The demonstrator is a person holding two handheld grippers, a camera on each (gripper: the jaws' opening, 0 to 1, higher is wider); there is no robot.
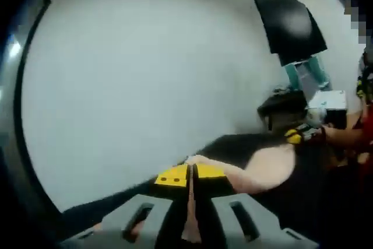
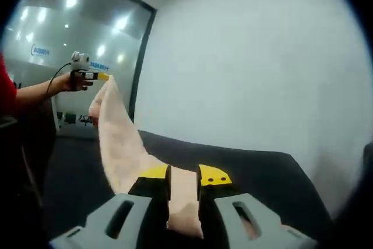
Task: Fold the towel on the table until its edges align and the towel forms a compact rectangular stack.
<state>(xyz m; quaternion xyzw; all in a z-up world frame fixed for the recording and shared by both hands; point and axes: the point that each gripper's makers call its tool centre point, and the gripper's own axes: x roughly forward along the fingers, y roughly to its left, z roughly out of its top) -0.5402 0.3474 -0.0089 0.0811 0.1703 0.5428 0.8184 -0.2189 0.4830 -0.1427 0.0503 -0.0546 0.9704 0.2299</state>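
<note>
Right gripper [image 2: 183,180] pinching one end of pink towel [image 2: 119,138], lifted above dark table [image 2: 245,170]. Left gripper [image 1: 190,174] pinching other end, jaws pressed together. Behind, white wall [image 2: 250,62] and glass partition [image 2: 76,33].

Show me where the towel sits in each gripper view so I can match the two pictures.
Left gripper view: the towel runs from between this view's own jaws, low centre, rightward toward the right gripper.
Right gripper view: it rises from the jaws, bottom centre, up-left to the left gripper.
Shared landmark: the black table.
</note>
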